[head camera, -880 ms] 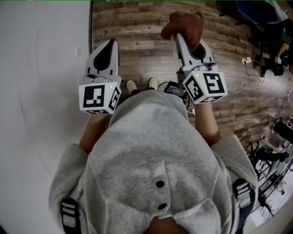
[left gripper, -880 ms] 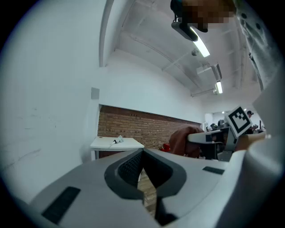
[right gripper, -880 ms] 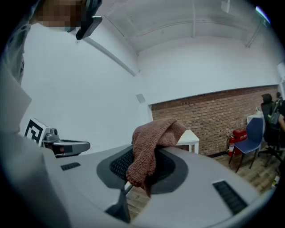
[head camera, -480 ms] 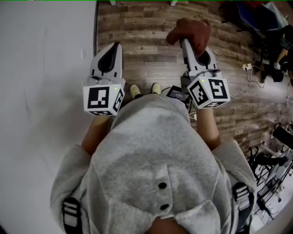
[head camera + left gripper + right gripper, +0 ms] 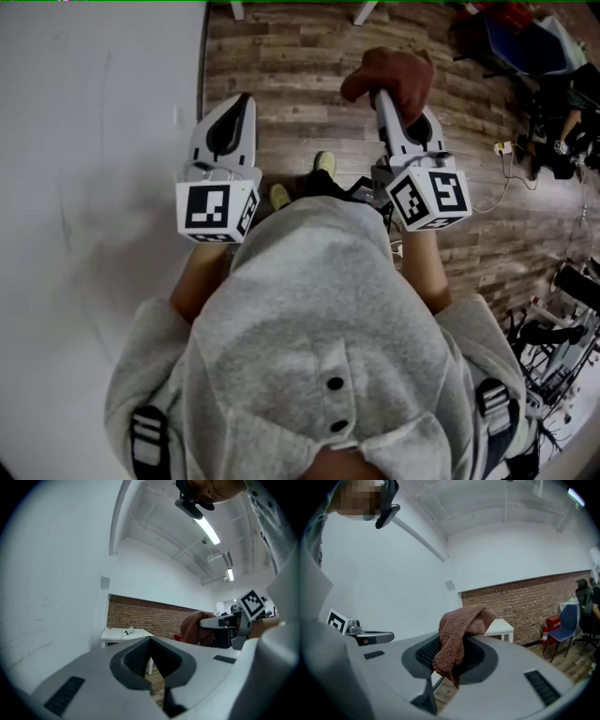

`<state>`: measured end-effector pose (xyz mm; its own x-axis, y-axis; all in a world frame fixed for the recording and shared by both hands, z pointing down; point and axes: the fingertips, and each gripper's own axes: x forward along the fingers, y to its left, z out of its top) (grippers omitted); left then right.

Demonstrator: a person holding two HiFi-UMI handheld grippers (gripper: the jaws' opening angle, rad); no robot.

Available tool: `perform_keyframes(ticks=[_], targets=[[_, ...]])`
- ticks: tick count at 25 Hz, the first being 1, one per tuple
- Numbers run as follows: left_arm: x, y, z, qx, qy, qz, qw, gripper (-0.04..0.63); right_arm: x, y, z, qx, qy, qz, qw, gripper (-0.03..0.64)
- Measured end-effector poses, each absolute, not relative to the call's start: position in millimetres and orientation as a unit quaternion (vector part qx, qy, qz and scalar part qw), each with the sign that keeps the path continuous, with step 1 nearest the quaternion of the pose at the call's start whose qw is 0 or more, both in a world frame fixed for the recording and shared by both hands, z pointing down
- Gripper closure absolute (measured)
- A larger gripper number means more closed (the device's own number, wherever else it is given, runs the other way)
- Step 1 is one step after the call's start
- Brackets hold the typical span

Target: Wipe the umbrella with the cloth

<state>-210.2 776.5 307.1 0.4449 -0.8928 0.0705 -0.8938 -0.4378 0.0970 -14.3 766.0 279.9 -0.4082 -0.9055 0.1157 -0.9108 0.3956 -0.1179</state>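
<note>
A brown cloth (image 5: 394, 75) hangs bunched from the tips of my right gripper (image 5: 381, 96), which is shut on it; in the right gripper view the cloth (image 5: 459, 632) drapes over the jaws and hides their tips. My left gripper (image 5: 246, 97) is held level beside it, its jaws shut with nothing between them (image 5: 150, 640). From the left gripper view the cloth (image 5: 192, 627) and the right gripper (image 5: 225, 623) show off to the right. No umbrella is in any view. Both grippers hover over a wooden floor (image 5: 281, 56).
A white wall (image 5: 94, 141) runs close along the left. White table legs (image 5: 361, 11) stand ahead; the table (image 5: 124, 633) sits by a brick wall. Cables and dark equipment (image 5: 553, 122) crowd the right. A blue chair (image 5: 562, 625) and a fire extinguisher (image 5: 547, 632) stand further right.
The person has stepped forward: the feet shifted and table legs came into view at the top. Both grippers keep their pose, and the cloth stays in the right one.
</note>
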Motion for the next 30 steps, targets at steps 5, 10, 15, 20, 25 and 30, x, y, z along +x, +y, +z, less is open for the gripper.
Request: perform_keyframes(ticks=[5, 10, 15, 20, 25, 30], targets=[[-214, 771, 310, 0.852, -0.521, -0.006, 0.051, 0.580, -22, 759, 283, 0.542, -0.837, 0.073, 0.010, 0.525], [-214, 756, 309, 0.846, -0.531, -0.009, 0.044, 0.580, -19, 742, 291, 0.538, -0.839, 0.080, -0.001, 0.525], [-206, 732, 310, 0.842, -0.538, 0.008, 0.045, 0.580, -13, 712, 291, 0.530, -0.843, 0.090, -0.006, 0.525], [-198, 672, 318, 0.842, -0.537, 0.018, 0.054, 0.580, -7, 654, 304, 0.527, -0.843, 0.106, 0.002, 0.525], [-172, 608, 317, 0.844, -0.532, 0.029, 0.057, 0.580, 24, 592, 307, 0.535, -0.837, 0.115, 0.003, 0.525], [-153, 555, 319, 0.848, -0.526, 0.034, 0.054, 0.580, 46, 542, 317, 0.541, -0.832, 0.121, 0.007, 0.525]])
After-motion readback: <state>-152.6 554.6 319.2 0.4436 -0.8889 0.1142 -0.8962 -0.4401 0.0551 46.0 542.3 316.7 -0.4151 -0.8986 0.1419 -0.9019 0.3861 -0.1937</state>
